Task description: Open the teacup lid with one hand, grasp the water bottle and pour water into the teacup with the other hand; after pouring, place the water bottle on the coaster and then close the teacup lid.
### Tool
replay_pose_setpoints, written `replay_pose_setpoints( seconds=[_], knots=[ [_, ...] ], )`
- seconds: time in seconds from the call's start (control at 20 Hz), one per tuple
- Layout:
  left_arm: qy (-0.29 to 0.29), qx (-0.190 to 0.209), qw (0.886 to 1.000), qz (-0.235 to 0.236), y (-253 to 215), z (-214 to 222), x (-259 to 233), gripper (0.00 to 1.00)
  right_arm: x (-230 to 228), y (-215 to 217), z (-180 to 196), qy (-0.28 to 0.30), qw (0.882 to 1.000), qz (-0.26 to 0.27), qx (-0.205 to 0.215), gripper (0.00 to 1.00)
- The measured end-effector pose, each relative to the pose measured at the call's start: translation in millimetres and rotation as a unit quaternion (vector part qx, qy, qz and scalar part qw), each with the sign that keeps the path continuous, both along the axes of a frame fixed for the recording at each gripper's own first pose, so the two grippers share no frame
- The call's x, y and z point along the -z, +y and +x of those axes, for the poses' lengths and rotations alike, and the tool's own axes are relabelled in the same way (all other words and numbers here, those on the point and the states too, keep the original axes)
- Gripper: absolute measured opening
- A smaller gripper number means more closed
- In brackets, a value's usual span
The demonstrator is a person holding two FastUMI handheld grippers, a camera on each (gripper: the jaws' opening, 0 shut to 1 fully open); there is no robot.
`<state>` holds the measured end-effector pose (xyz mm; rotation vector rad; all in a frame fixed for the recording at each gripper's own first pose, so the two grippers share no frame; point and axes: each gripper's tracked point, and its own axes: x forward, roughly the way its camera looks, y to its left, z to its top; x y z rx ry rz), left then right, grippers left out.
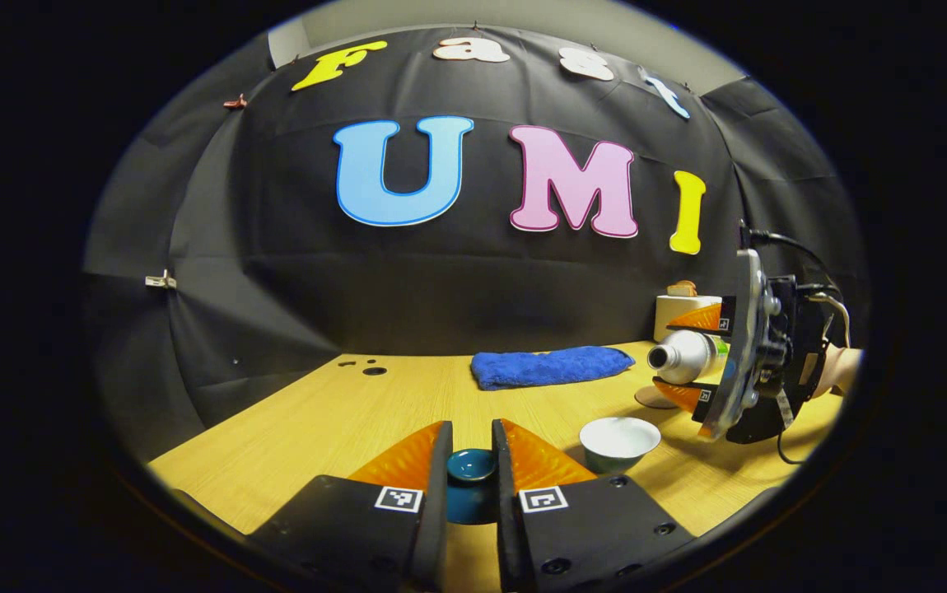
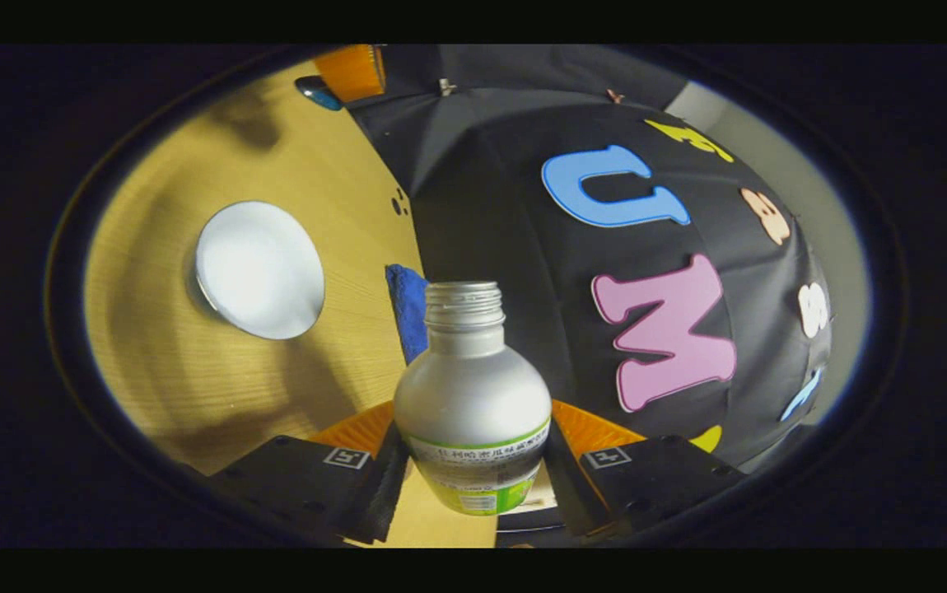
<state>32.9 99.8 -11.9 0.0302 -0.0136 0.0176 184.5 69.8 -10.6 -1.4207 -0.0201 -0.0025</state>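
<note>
The left claw (image 1: 471, 461) is clamped on the teacup lid (image 1: 471, 466), a small dark teal piece pinched between both fingers and held just above the counter (image 1: 342, 412). In the left gripper view the right claw (image 1: 688, 354) hangs to the right, with a hand (image 1: 840, 371) behind it, and it grips the water bottle (image 1: 682, 356) tipped on its side, the open neck pointing toward the middle of the counter. In the right gripper view both fingers press the sides of the water bottle (image 2: 473, 412); its threaded mouth has no cap, and whether any water is inside cannot be told through the opaque body.

The teacup (image 1: 619, 442) stands uncovered on the counter, below and a little to the left of the bottle's mouth; its white inside looks bare, and whether any liquid is in it cannot be told. A round coaster (image 1: 653, 399) lies partly hidden under the right claw. Behind it a blue towel (image 1: 548, 366) lies near the back wall, beside a pale canister (image 1: 675, 313) at the far right. The left half of the counter is open wood up to its front edge.
</note>
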Motion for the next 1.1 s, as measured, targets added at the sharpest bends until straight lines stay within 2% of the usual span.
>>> replay_pose_setpoints(
  seconds=[0.25,0.45,0.5,0.65,1.1],
  knots=[
    [-0.002,-0.002,1.000,0.002,5,0,0,0.29,16,9,4,0.019,0.999,-0.023,-0.014,0.78],
    [-0.001,-0.004,1.000,0.001,9,-1,1,0.29,30,8,5,0.030,0.997,-0.067,-0.015,0.78],
    [0.000,-0.004,1.000,0.000,8,1,2,0.29,33,8,6,0.029,0.996,-0.077,-0.016,0.77],
    [0.005,0.000,1.000,-0.006,9,2,5,0.29,36,7,5,0.028,0.994,-0.100,-0.018,0.81],
    [0.012,0.003,1.000,-0.010,7,5,10,0.29,30,14,9,0.010,0.986,-0.164,-0.037,0.78]
  ],
)
